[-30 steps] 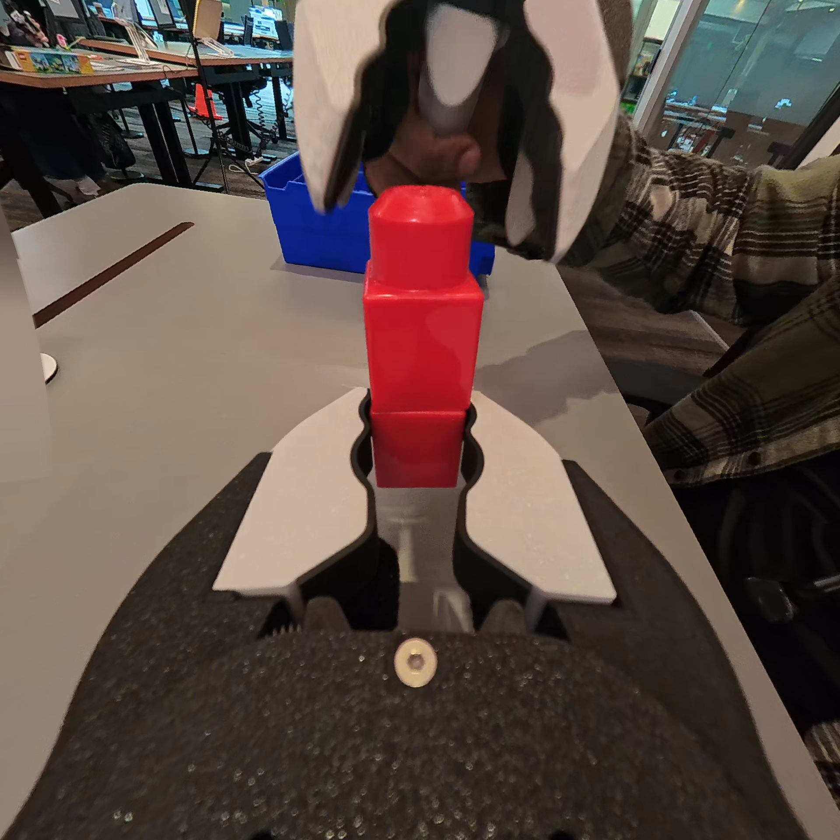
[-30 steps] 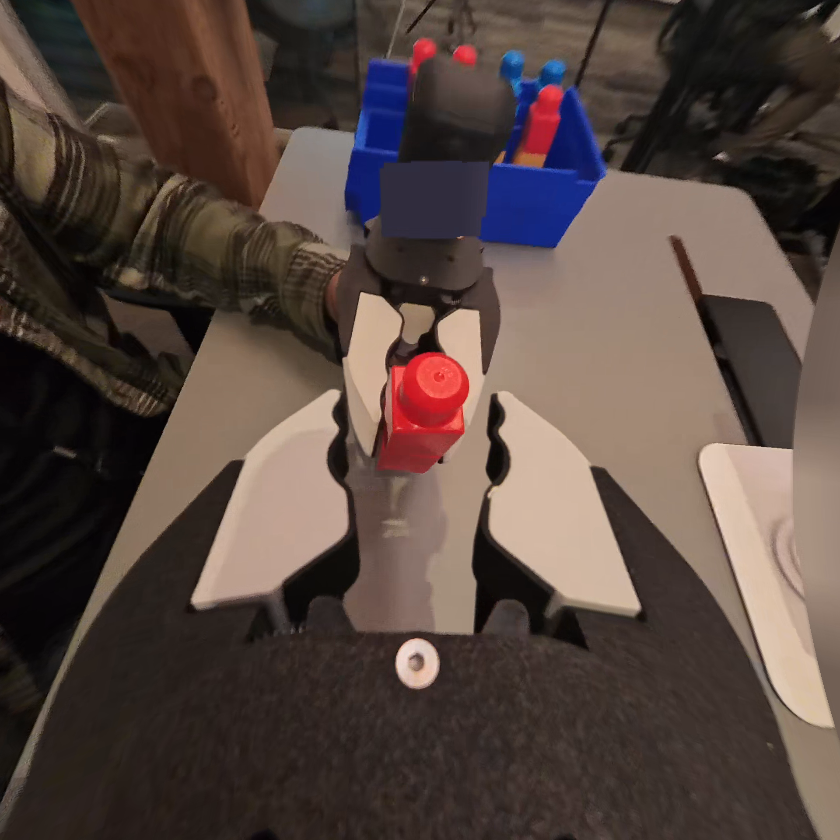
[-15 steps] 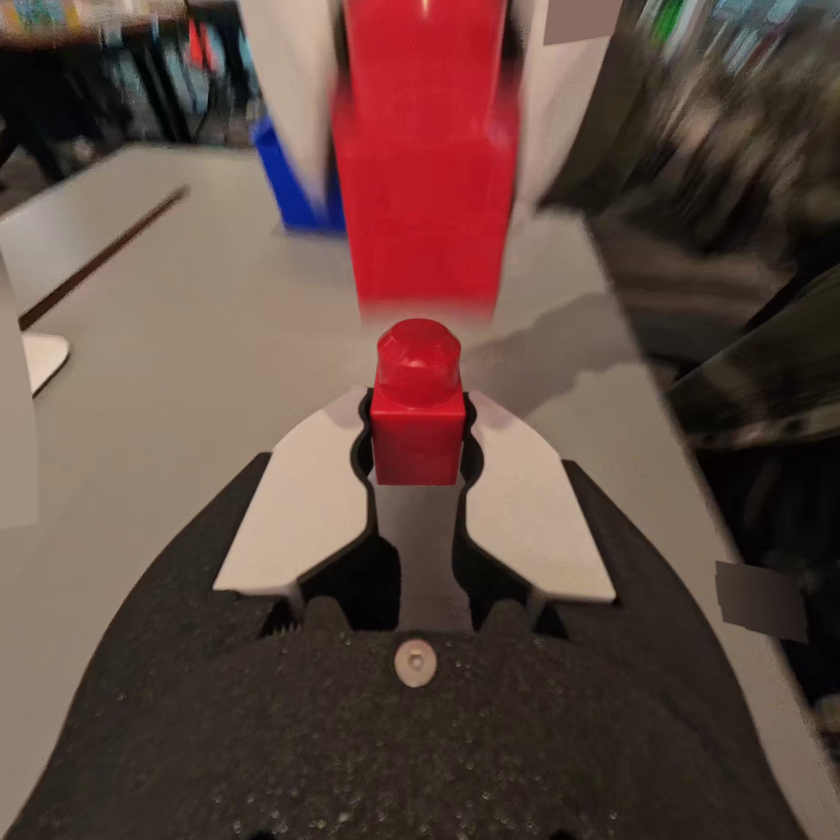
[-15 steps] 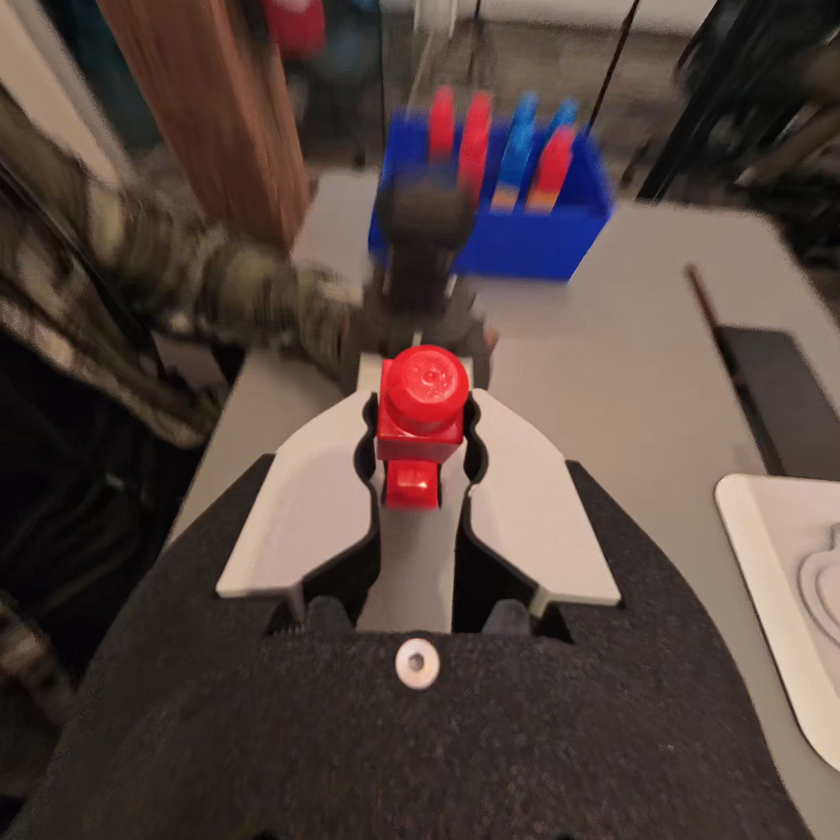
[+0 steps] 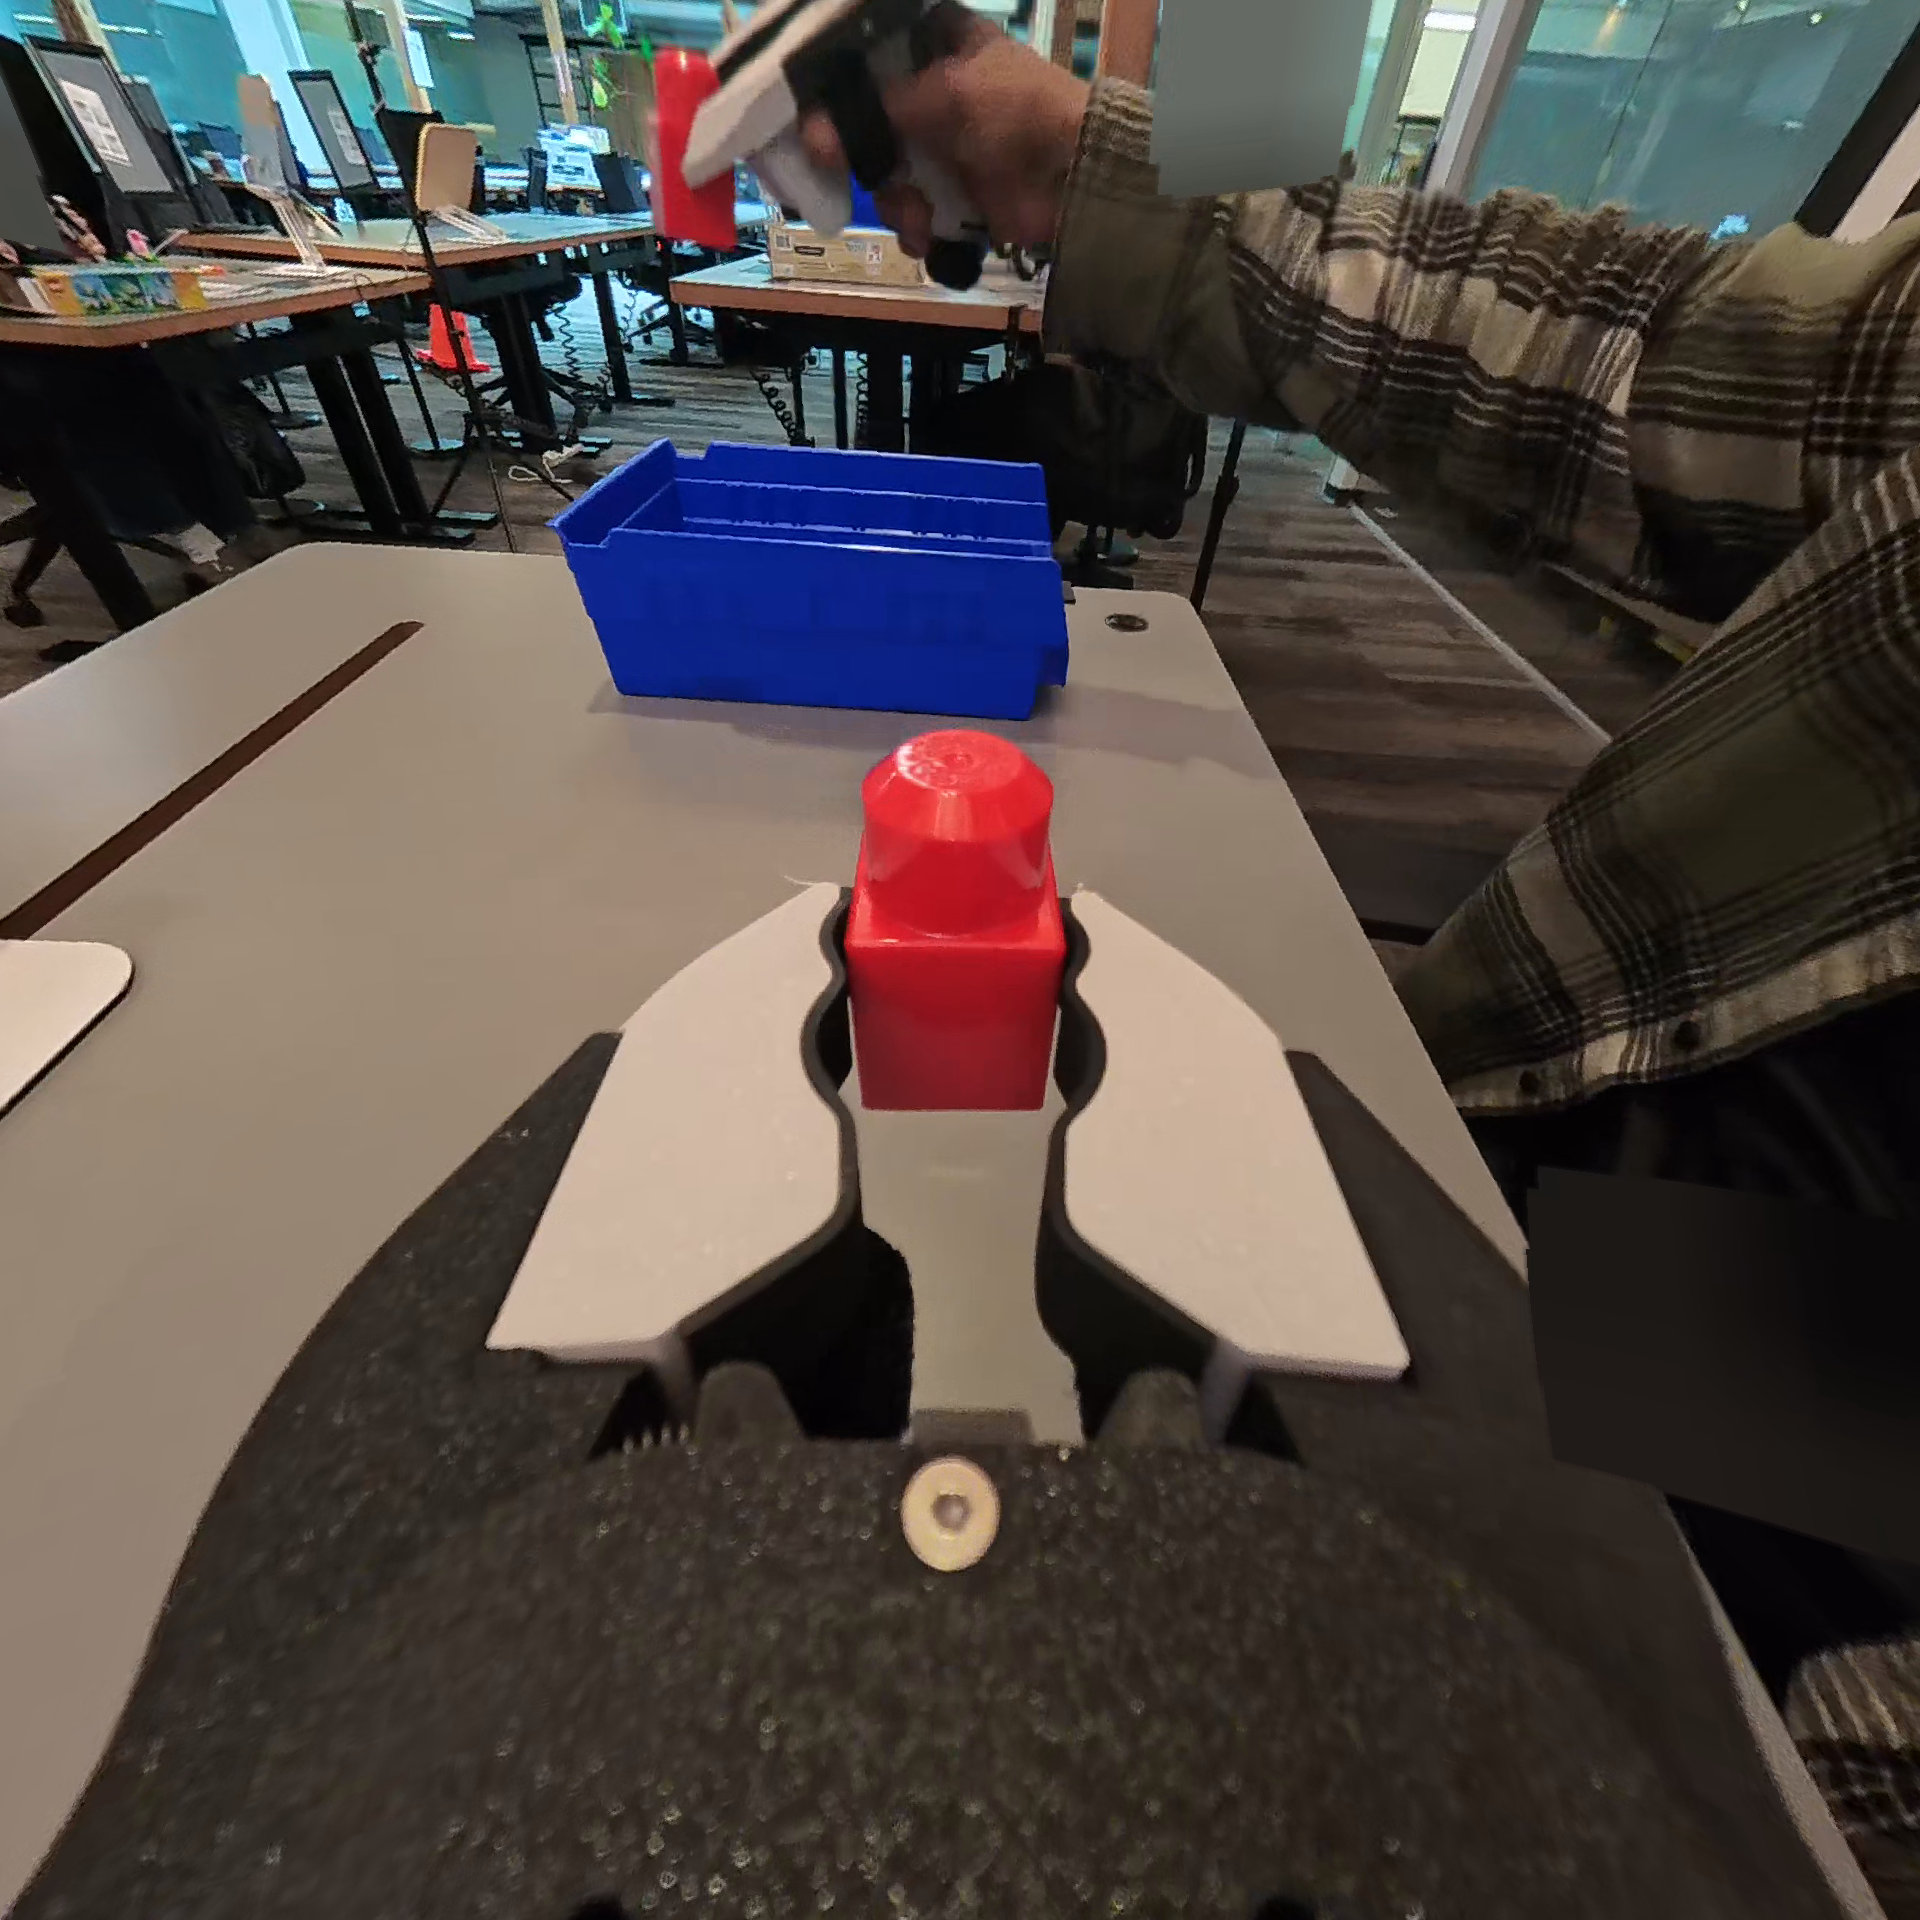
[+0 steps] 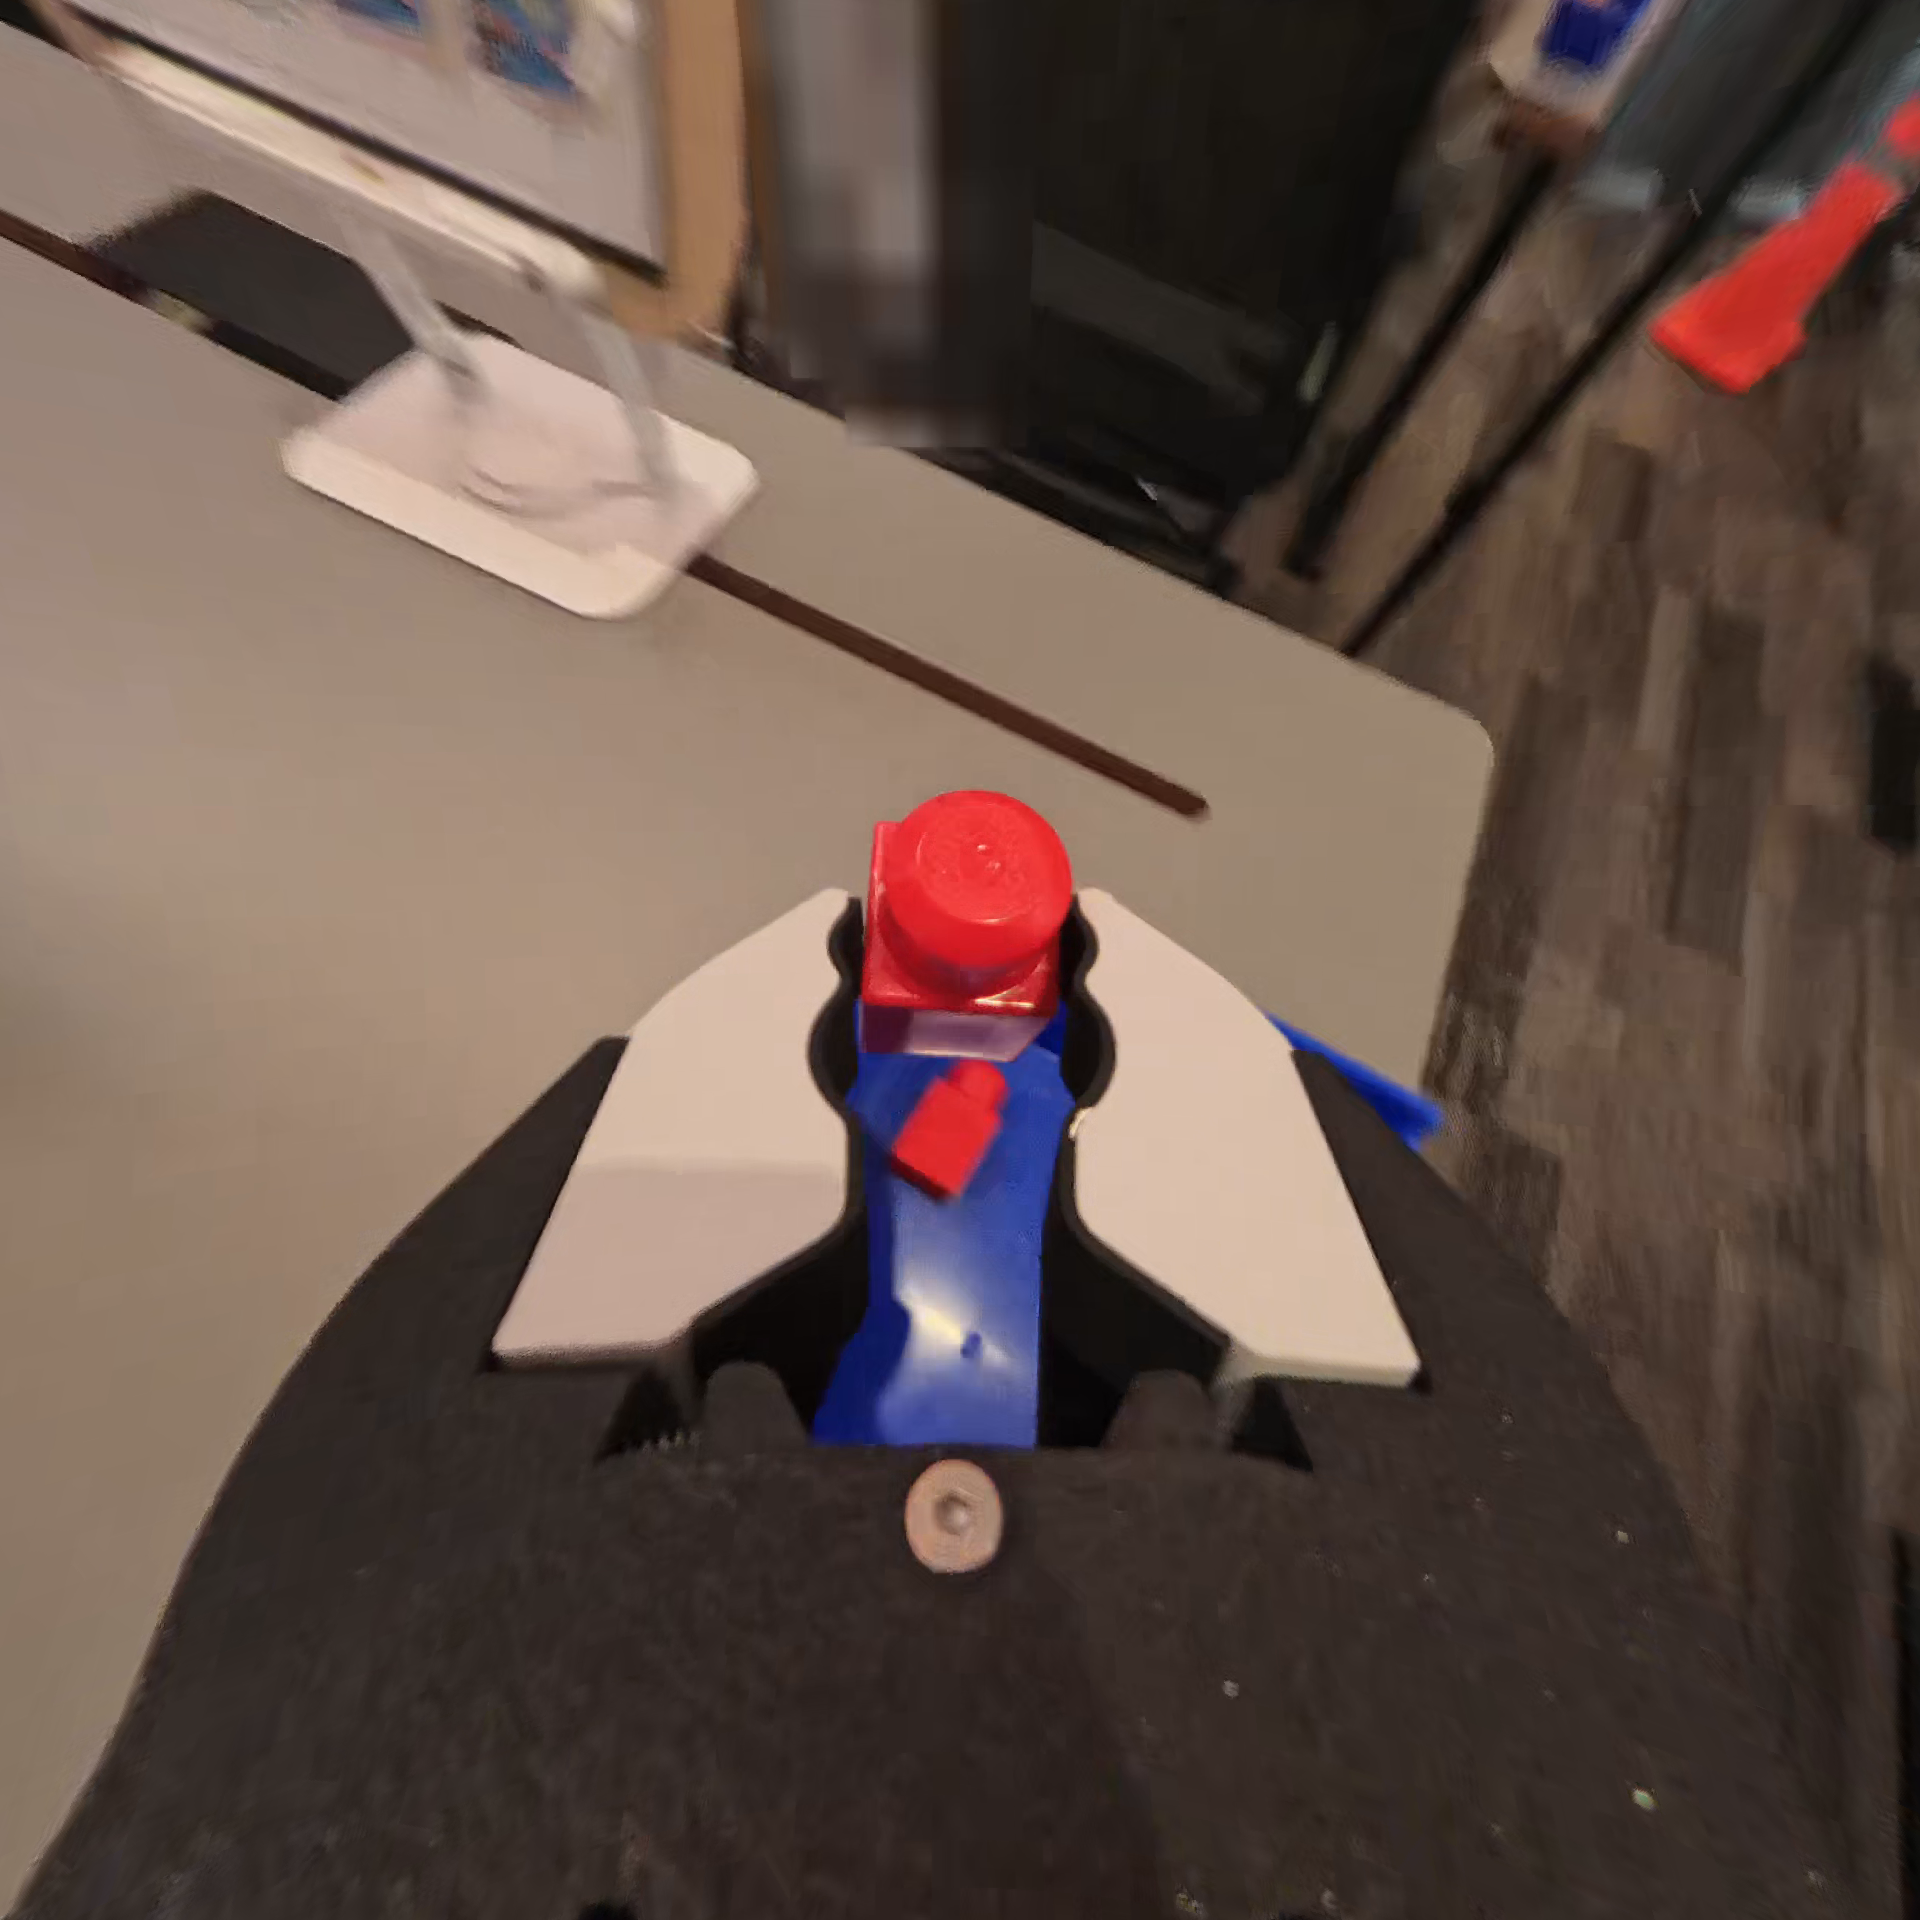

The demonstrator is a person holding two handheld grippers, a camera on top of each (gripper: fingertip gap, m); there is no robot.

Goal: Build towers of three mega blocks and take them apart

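My left gripper [image 5: 951, 914] is shut on a single red mega block [image 5: 951, 966] that stands upright on the grey table [image 5: 416, 883]. My right gripper [image 6: 966, 914] is shut on another red mega block [image 6: 961, 925] and holds it high above the blue bin [image 6: 935, 1278]. In the left wrist view the right gripper [image 5: 727, 114] shows high up at the top with its red block [image 5: 686, 156]. A loose red block [image 6: 945, 1127] lies in the bin below the right gripper.
The blue bin [image 5: 821, 592] stands at the far end of the table. A white stand base [image 6: 520, 478] sits on the table near a dark slot [image 6: 935, 686]. The person's plaid sleeve [image 5: 1455, 343] reaches across on the right. The table's edge [image 6: 1455, 935] drops to the floor. The tips of one gripper are about 45 centimeters away from the tips of the other.
The right gripper shut on the upper red block, pulled it off the lower one and carried it up and over the blue bin. The left gripper kept hold of the lower block.
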